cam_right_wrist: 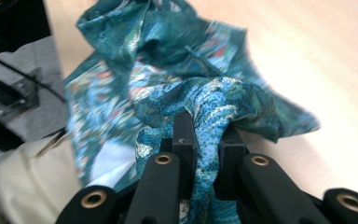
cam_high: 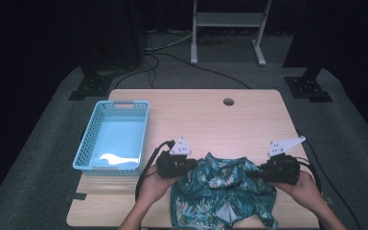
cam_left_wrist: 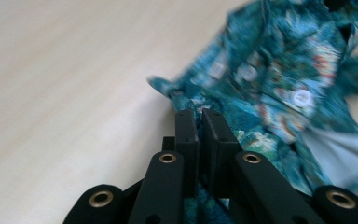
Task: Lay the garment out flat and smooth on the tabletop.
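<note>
Teal floral-print fabric shirt [cam_high: 223,191] crumpled at near edge of surface [cam_high: 249,120], hanging over. Left gripper [cam_high: 188,165], right gripper [cam_high: 256,173]: jaws clamped on fabric folds. Soft, light, limp; best pinched at bunched edges.

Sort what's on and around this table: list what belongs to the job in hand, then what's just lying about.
In the job:
- floral shirt
- left gripper, fingers shut on the shirt
- right gripper, fingers shut on the shirt

Lying about:
- blue basket
- white stand
- floor cables
</note>
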### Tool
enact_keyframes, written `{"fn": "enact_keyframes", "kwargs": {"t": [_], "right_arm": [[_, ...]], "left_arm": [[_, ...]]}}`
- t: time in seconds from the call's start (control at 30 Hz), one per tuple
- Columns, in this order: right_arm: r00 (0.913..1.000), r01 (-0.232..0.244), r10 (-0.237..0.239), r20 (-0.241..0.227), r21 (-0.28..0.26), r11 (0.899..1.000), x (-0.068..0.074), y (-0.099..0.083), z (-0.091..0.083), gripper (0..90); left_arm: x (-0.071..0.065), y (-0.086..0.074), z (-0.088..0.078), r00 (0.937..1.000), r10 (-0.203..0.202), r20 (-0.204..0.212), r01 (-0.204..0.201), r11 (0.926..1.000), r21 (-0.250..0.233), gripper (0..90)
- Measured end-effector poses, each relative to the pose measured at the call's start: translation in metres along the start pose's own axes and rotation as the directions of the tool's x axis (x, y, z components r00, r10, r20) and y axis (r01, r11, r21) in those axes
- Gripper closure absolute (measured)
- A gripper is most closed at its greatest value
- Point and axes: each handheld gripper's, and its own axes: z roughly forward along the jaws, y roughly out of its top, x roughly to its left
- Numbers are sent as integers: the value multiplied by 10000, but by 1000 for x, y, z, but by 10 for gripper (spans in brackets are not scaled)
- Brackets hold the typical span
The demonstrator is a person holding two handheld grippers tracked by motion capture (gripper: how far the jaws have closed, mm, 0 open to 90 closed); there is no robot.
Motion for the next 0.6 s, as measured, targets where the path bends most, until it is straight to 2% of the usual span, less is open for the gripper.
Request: {"fn": "enact_keyframes", "kwargs": {"t": [0.07, 0.1, 0.13, 0.17, 0.2, 0.23, 0.27, 0.3, 0.33, 0.37, 0.4, 0.47, 0.5, 0.53, 0.6], "right_arm": [[9995, 21, -12, 328, -248, 9997, -14, 17, -3, 836], [9983, 48, -18, 582, -514, 9987, -25, 31, -5, 837], [9963, 14, 62, 861, -882, 9961, -36, 47, -9, 832], [9916, 44, 128, 1288, -1325, 9912, -48, 63, -13, 783], [9765, 331, 35, 2153, -1663, 9855, -58, 79, -17, 640], [9561, 348, 200, 2922, -1809, 9829, -68, 91, -18, 510], [9418, -28, 650, 3300, -1854, 9827, -79, 100, -18, 433], [9285, -324, 980, 3582, -1849, 9822, -87, 105, -18, 423], [9191, -518, 1232, 3743, -1952, 9794, -93, 104, -16, 425], [9141, -727, 1472, 3779, -2044, 9762, -98, 100, -14, 411], [9103, -873, 1622, 3807, -2065, 9746, -100, 94, -11, 396], [9123, -916, 1592, 3772, -1908, 9773, -100, 77, -1, 402], [9188, -979, 1548, 3631, -1702, 9805, -100, 67, 6, 407], [9297, -1032, 1490, 3369, -1498, 9833, -99, 58, 14, 413], [9440, -1072, 1318, 3023, -966, 9895, -95, 41, 32, 416]], "left_arm": [[17, 17, 1, 9977, -232, -642, 191, 9978, -641, 862], [27, 31, 1, 9927, -294, -1169, 177, 9949, -998, 862], [37, 45, 1, 9811, -315, -1911, 53, 9907, -1363, 860], [48, 59, 0, 9690, -408, -2436, -19, 9850, -1723, 841], [57, 71, 1, 9561, -517, -2884, -74, 9798, -2000, 734], [66, 80, 4, 9479, -826, -3078, 183, 9783, -2062, 583], [75, 84, 7, 9490, -1257, -2892, 657, 9759, -2083, 470], [80, 83, 11, 9477, -1542, -2794, 961, 9728, -2109, 411], [82, 80, 17, 9423, -1651, -2913, 1098, 9742, -1971, 361], [83, 74, 23, 9396, -1665, -2992, 1173, 9774, -1757, 326], [83, 66, 30, 9435, -1675, -2859, 1261, 9794, -1575, 302], [82, 46, 43, 9550, -1637, -2472, 1368, 9830, -1226, 290], [80, 37, 51, 9594, -1673, -2272, 1481, 9840, -994, 276], [79, 28, 58, 9624, -1688, -2129, 1570, 9850, -711, 272], [75, 14, 71, 9660, -1641, -1999, 1626, 9864, -241, 259]]}}
